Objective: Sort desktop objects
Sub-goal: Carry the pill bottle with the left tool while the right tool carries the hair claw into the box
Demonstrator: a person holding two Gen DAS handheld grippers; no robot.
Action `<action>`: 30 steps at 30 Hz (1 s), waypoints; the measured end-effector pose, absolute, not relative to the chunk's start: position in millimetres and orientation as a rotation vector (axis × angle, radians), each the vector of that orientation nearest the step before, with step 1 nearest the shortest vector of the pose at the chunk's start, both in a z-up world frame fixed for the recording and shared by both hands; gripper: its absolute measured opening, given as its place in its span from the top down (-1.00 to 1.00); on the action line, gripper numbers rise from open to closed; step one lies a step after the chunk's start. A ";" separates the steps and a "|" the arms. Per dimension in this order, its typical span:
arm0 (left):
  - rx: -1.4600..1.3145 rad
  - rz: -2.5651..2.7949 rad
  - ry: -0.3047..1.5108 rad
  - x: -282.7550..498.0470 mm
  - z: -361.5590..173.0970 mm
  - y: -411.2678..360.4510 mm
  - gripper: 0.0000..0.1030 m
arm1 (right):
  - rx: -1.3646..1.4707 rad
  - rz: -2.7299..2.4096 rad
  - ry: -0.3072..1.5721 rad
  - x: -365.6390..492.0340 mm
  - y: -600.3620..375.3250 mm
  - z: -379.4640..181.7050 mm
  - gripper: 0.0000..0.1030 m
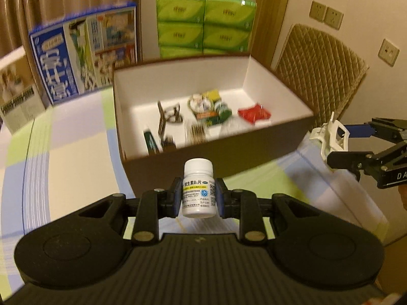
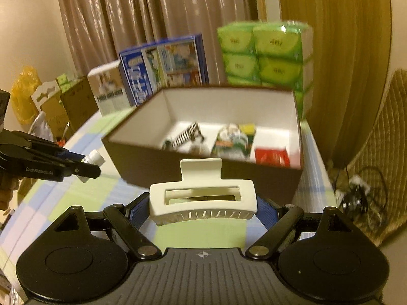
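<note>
A table [image 1: 63, 167] under a checked cloth of pale green, lilac and blue carries everything; behind its far edge hang brown curtains [image 2: 152, 12]. The largest thing on it is a brown cardboard box [image 1: 223, 160] with white inner walls, open at the top and standing toward the far right corner; inside lie a red packet [image 1: 254, 113] near the box's right wall, a green and white pouch [image 1: 207, 109] about the middle, and some dark, blurred small items [image 1: 168, 119] toward its left wall, too smeared to name. Beyond the box, at the far edge, stands a stack of green tissue packs [image 1: 206, 25]; to its left an upright blue printed carton [image 1: 84, 50] and, further left along that edge, a smaller white carton [image 1: 15, 89].

The left gripper [image 1: 199, 198] is clamped on a white pill bottle [image 1: 199, 188], held upright by its labelled body between the blue pads, clear of the cloth and just short of the box's near wall; the cap stands above the fingers. The right gripper [image 2: 203, 207] stands wide, its blue pads pressed on the two ends of a cream hair claw clip [image 2: 202, 195], teeth downward, also above the cloth before the box's near wall; from the left wrist view it shows beside the box's near right corner.
</note>
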State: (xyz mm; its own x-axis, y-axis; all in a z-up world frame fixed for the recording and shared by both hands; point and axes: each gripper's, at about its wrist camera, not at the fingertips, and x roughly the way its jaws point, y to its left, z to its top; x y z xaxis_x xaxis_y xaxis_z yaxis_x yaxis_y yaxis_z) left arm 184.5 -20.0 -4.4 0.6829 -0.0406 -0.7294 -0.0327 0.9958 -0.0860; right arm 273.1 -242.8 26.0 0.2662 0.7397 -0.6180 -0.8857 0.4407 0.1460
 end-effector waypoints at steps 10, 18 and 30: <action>-0.090 -0.043 0.787 240.8 16.6 -2.1 0.57 | -0.254 1.113 0.642 306.9 -197.1 45.6 -0.62; -0.105 -0.067 0.796 293.2 15.2 9.3 0.57 | -0.248 1.056 0.717 356.3 -155.0 32.6 -0.62; -0.101 -0.064 0.870 386.6 -11.2 20.6 0.57 | -0.244 0.990 0.845 420.2 -100.6 2.5 -0.62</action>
